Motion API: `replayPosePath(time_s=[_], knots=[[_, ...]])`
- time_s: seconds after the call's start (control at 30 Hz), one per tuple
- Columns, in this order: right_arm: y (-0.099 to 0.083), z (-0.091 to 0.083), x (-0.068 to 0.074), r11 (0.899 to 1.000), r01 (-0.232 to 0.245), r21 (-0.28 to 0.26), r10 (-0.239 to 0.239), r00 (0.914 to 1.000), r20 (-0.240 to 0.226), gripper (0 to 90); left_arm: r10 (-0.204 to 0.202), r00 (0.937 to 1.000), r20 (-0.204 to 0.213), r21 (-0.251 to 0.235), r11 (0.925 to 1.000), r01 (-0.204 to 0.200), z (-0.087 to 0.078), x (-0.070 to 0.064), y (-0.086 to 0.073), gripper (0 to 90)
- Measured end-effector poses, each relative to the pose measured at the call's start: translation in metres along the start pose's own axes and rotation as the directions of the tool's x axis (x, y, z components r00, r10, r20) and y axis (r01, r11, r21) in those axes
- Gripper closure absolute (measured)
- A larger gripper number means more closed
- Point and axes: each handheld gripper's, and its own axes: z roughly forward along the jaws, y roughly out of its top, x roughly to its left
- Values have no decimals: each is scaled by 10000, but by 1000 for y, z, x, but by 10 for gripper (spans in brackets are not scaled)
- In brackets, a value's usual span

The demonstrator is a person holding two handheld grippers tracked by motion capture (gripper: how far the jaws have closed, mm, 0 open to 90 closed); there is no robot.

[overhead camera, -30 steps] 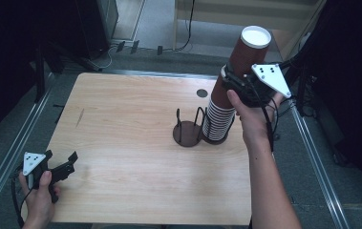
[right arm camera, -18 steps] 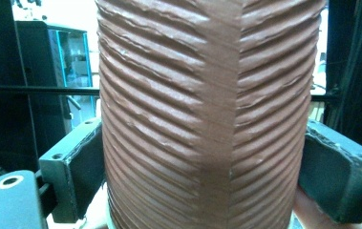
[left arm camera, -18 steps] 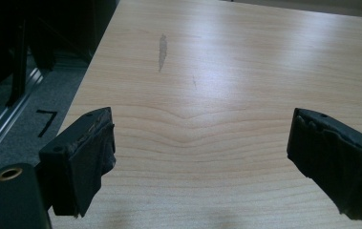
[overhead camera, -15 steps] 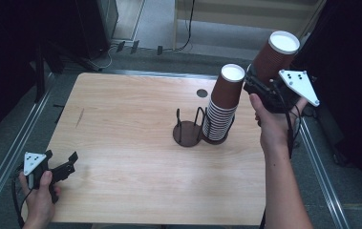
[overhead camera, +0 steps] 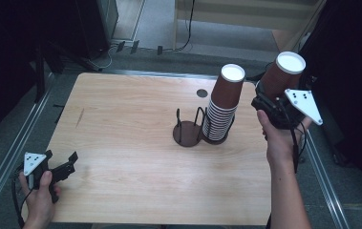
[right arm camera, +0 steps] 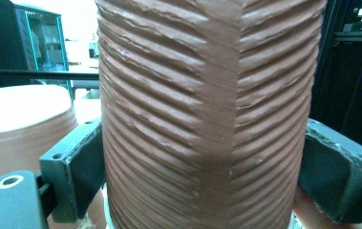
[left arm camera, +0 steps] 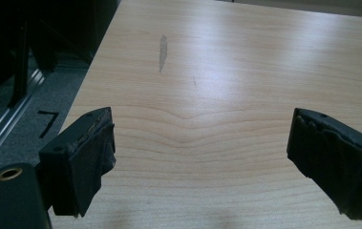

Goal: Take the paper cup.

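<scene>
cup (overhead camera: 283, 71): brown ribbed paper cup, upside down, held up in the air off the right edge of the worktop (overhead camera: 121, 124), right of the stack and apart from it
right claw (overhead camera: 269, 102): pinching the cup by its side wall, both pads flat on the ribs
stack (overhead camera: 222, 110): nested brown cups, mid-right, standing in the near-right ring of the holder (overhead camera: 188, 130)
left claw (overhead camera: 66, 164): spread, holding nothing, low over the near-left corner
step: looks like carrying the one lifted cup clear
do it well: keep squeeze light so the wall doesn't crush; keep the cup upright; swing wide of the stack so it isn't tipped
</scene>
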Motion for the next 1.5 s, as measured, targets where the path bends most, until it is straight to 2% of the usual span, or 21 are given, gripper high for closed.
replayPosePath(time_s=[0.17, 0.27, 0.33, 0.37, 0.43, 0.47, 0.5, 0.53, 0.77, 0.8, 0.83, 0.93, 0.97, 1.0, 1.13, 1.2, 1.23, 1.27, 1.3, 1.37, 1.5], knots=[[-19, -10, 2, 9997, 180, 187, -183, 9998, 122, 112, 125, 9999, -21, 28, 9999, -125, -1, -1, 0, 100], [-30, -17, 1, 9995, -61, 299, 57, 9999, 138, 113, 351, 9993, -108, 107, 9993, -350, -1, -4, 0, 99], [-37, -22, 0, 9993, -84, 370, 79, 9999, 121, 112, 661, 9977, -173, 134, 9977, -659, -2, -8, 1, 99], [-40, -24, 0, 9992, -27, 391, 21, 9999, 155, 113, 661, 9977, -173, 134, 9977, -659, -2, -8, 1, 99], [-46, -27, 0, 9988, -77, 475, 70, 9999, 146, 113, 899, 9958, 159, 130, 9958, -901, -4, -10, 3, 99], [-46, -27, 0, 9988, -77, 475, 70, 9999, 146, 113, 899, 9958, 159, 130, 9958, -901, -4, -10, 3, 99], [-52, -30, 0, 9986, 98, 526, -108, 9998, 188, 113, 766, 9960, 453, 110, 9970, -772, -6, -11, 6, 99], [-54, -32, 1, 9983, 101, 576, -111, 9998, 174, 112, 697, 9961, 533, 71, 9975, -702, -7, -13, 7, 98], [-66, -47, 5, 9976, 140, 673, -140, 9999, -4, 112, 1043, 9921, 699, -86, 9945, -1040, -8, -31, 13, 98], [-70, -52, 8, 9972, 227, 709, -225, 9997, -45, 112, 1072, 9882, 1093, -93, 9942, -1069, -9, -36, 16, 97], [-70, -52, 8, 9972, 227, 709, -225, 9997, -45, 112, 1072, 9882, 1093, -93, 9942, -1069, -9, -36, 16, 97], [-78, -61, 13, 9961, 465, 753, -455, 9989, -147, 112, 1192, 9836, 1354, -197, 9929, -1176, -10, -45, 20, 97], [-80, -63, 15, 9959, 462, 780, -450, 9988, -174, 112, 1266, 9798, 1548, -270, 9919, -1239, -10, -51, 23, 98], [-80, -63, 15, 9959, 462, 780, -450, 9988, -174, 112, 1266, 9798, 1548, -270, 9919, -1239, -10, -51, 23, 98], [-87, -69, 20, 9947, 456, 926, -432, 9987, -277, 112, 1392, 9684, 2068, -441, 9901, -1329, -10, -62, 28, 98], [-95, -73, 24, 9936, 499, 1011, -464, 9982, -375, 111, 1464, 9647, 2191, -475, 9891, -1393, -9, -72, 32, 98], [-95, -73, 24, 9936, 499, 1011, -464, 9982, -375, 111, 1464, 9647, 2191, -475, 9891, -1393, -9, -72, 32, 98], [-100, -76, 27, 9931, 465, 1072, -430, 9985, -345, 111, 1595, 9611, 2256, -345, 9872, -1557, -8, -79, 34, 98], [-103, -77, 28, 9927, 446, 1121, -408, 9985, -357, 111, 1595, 9611, 2256, -345, 9872, -1557, -8, -79, 34, 97], [-106, -78, 30, 9923, 467, 1149, -428, 9984, -362, 111, 1754, 9561, 2345, -186, 9842, -1760, -6, -88, 35, 98], [-119, -81, 36, 9894, 464, 1378, -402, 9981, -474, 111, 2061, 9344, 2907, 0, 9765, -2154, -3, -107, 38, 76]])
